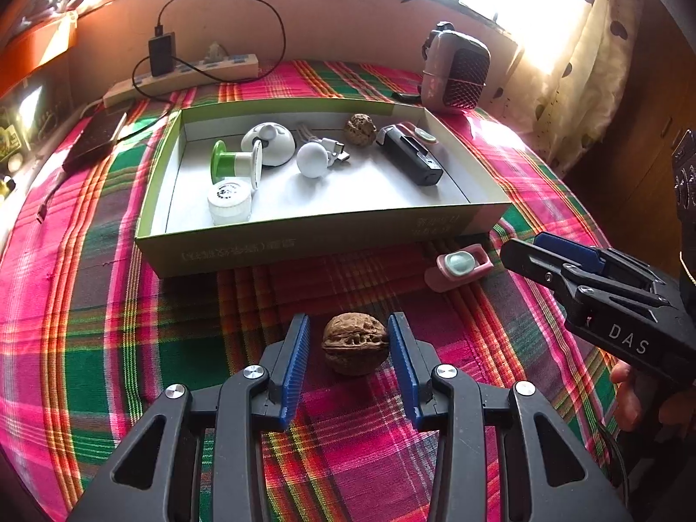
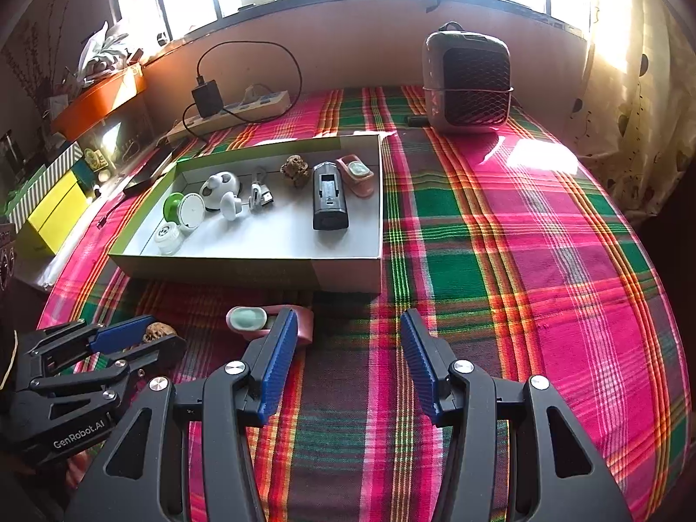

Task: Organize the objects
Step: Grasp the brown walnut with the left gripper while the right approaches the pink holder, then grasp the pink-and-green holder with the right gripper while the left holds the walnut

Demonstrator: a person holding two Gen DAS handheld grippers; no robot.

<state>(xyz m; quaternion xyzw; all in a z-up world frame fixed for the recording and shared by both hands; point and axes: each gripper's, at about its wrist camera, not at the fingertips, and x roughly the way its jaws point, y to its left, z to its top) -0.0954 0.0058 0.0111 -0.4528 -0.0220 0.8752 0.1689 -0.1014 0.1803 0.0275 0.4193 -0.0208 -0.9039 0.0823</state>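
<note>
Two left out: walnut (image 1: 354,343) and pink case (image 1: 459,266), both on the cloth (image 1: 130,326) near the box (image 1: 304,239).
Boxed already: spool (image 1: 235,163), jar (image 1: 229,201), black pack (image 1: 411,154), second walnut (image 1: 360,128), more.
Left gripper (image 1: 350,343): spread wide, straddling the walnut, pads clear of it.
Right gripper (image 2: 348,348): released, empty, case just beside its left finger.
Right view only: second pink case (image 2: 356,174) inside the box, far right.
Left view only: gaps between pads and nut.
</note>
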